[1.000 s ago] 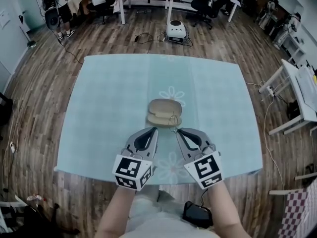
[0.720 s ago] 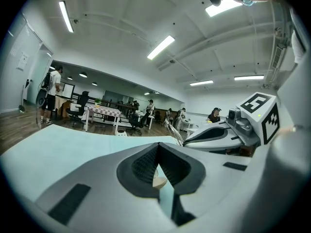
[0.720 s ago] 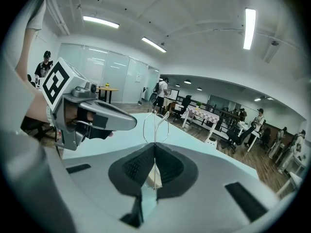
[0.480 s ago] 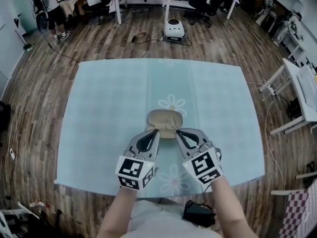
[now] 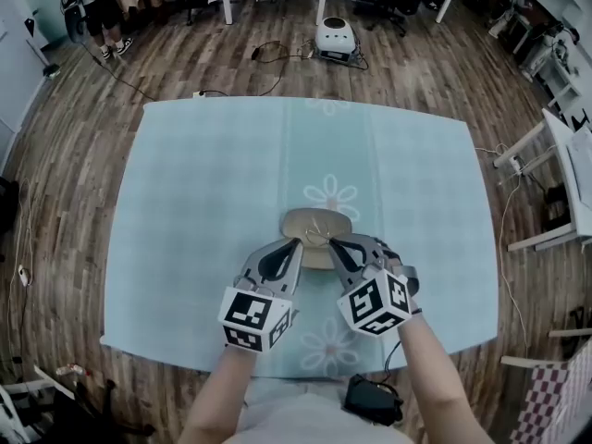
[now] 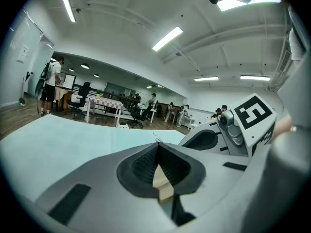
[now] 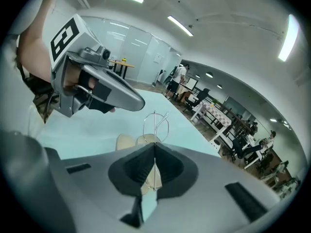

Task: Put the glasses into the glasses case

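The beige glasses case (image 5: pixel 313 222) lies open on the light blue table (image 5: pixel 203 174), just ahead of both grippers. My right gripper (image 5: pixel 335 241) is shut on thin wire-rimmed glasses (image 7: pixel 155 123). They stick out past its tips above the case (image 7: pixel 127 141), with the wire running between the closed jaws (image 7: pixel 154 147). My left gripper (image 5: pixel 294 244) is shut at the case's near edge, its tip (image 7: pixel 138 102) close to the glasses but apart from them. In the left gripper view the jaws (image 6: pixel 157 147) meet, and a bit of beige case (image 6: pixel 163 183) shows through the gap behind them.
The table's near edge (image 5: pixel 305 363) lies just behind the grippers. A white round device (image 5: pixel 333 35) with a cable sits on the wooden floor beyond the far edge. White desks (image 5: pixel 564 155) stand to the right, and a black object (image 5: pixel 370 398) lies on the floor.
Both grippers have moved forward and down, from short of the case to its near edge. The glasses have come along in the right gripper, which has rolled.
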